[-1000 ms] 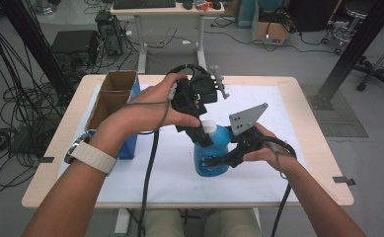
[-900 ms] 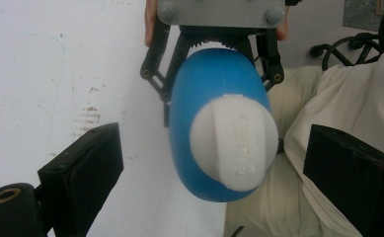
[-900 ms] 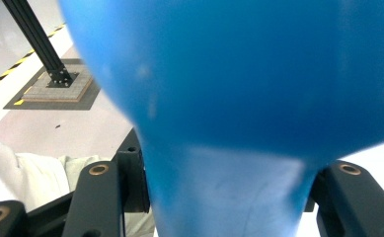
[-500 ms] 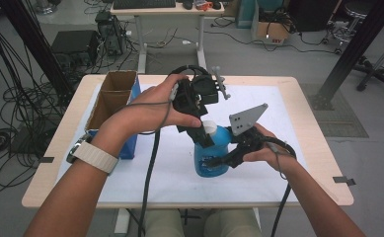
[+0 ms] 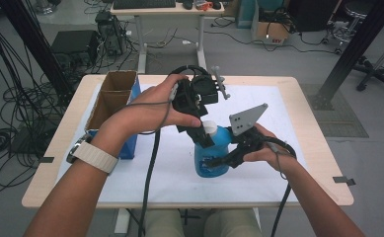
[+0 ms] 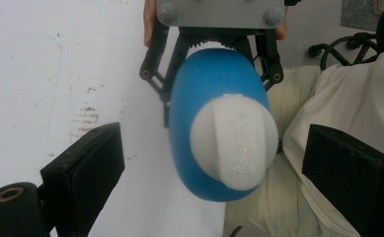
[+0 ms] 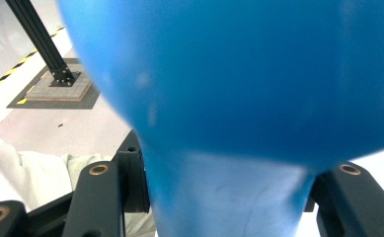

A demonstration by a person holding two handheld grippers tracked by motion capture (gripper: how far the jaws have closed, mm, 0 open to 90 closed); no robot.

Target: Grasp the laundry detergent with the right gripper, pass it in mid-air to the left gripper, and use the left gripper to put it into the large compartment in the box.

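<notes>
Right gripper (image 5: 214, 160) clamped the blue bottle (image 5: 213, 155); left gripper (image 6: 214, 168) hung over its white cap (image 6: 234, 143), jaws open.

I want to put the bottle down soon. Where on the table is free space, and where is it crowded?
Free: the white mat right of the bottle, toward the table's right edge, and the strip near the front edge. Crowded: the left side, where the box stands, and the middle, with both tongs around the bottle.

High view looks down on the table (image 5: 298, 98); both gripper views sit close — all share the blue bottle (image 5: 218, 153).
</notes>
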